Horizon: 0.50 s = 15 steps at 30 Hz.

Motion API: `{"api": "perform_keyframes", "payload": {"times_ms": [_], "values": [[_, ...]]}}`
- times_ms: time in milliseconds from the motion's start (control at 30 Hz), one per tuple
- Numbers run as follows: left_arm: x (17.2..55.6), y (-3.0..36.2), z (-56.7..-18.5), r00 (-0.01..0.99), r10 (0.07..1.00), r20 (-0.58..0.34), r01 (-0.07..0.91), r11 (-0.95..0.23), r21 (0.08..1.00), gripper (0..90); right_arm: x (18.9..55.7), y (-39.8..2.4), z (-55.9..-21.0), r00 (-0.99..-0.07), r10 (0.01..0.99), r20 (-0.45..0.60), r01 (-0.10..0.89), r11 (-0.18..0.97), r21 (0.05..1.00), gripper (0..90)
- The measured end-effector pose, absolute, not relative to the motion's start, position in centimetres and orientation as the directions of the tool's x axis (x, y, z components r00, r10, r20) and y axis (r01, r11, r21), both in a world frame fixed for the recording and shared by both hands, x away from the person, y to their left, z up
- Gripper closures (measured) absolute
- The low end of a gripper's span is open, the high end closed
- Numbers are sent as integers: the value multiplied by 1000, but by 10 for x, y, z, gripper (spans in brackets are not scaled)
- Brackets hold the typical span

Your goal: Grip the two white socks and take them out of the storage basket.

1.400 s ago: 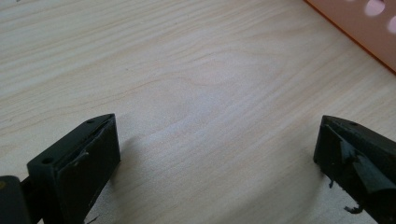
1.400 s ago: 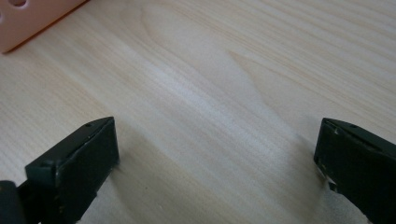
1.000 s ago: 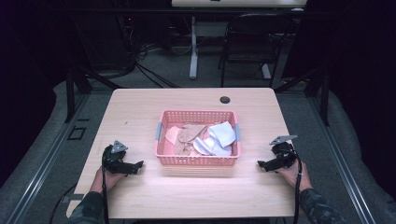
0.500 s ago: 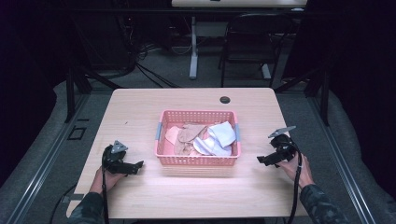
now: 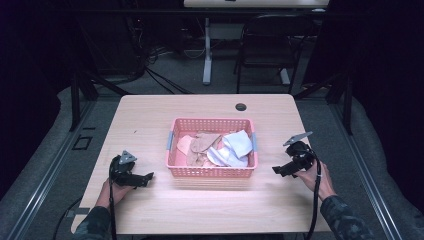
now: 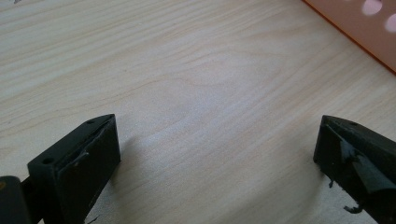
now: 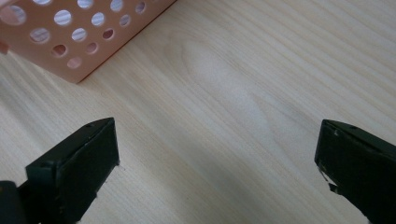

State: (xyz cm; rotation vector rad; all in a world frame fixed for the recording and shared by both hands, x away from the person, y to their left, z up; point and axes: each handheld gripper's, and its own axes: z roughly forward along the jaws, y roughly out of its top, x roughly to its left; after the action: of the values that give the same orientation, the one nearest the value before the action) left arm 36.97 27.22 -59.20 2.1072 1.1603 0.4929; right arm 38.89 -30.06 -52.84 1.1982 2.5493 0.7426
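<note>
A pink perforated basket (image 5: 210,173) sits at the middle of the wooden table (image 5: 150,120). Inside it lie crumpled cloths in white (image 5: 234,147), tan (image 5: 202,142) and peach. My left gripper (image 5: 147,178) rests low on the table left of the basket, jaws wide apart with bare wood between them (image 6: 215,154). My right gripper (image 5: 278,170) is held just above the table right of the basket, open and holding nothing (image 7: 217,158). A corner of the basket (image 7: 84,37) shows at the upper left of the right gripper view, and its edge (image 6: 359,28) at the upper right of the left gripper view.
A small dark round grommet (image 5: 241,107) sits near the table's far edge. Beyond the table stand a chair (image 5: 265,50), a desk leg (image 5: 206,55) and floor cables (image 5: 150,60). Bare wood lies on both sides of the basket and in front of it.
My right gripper has shifted slightly and lifted a little beside the basket. The left gripper has stayed where it was.
</note>
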Motion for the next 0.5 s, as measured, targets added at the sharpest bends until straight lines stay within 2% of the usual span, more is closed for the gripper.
{"api": "perform_keyframes", "payload": {"times_ms": [233, 500], "values": [[370, 272, -592, 532, 847, 5, 593, -377, 711, 4, 389, -304, -540, -641, 767, 18, 661, 540, 521, 0], [370, 272, -592, 533, 846, 6, 593, -378, 711, 3, 385, -301, -533, -652, 758, 20, 646, 542, 538, 0]]}}
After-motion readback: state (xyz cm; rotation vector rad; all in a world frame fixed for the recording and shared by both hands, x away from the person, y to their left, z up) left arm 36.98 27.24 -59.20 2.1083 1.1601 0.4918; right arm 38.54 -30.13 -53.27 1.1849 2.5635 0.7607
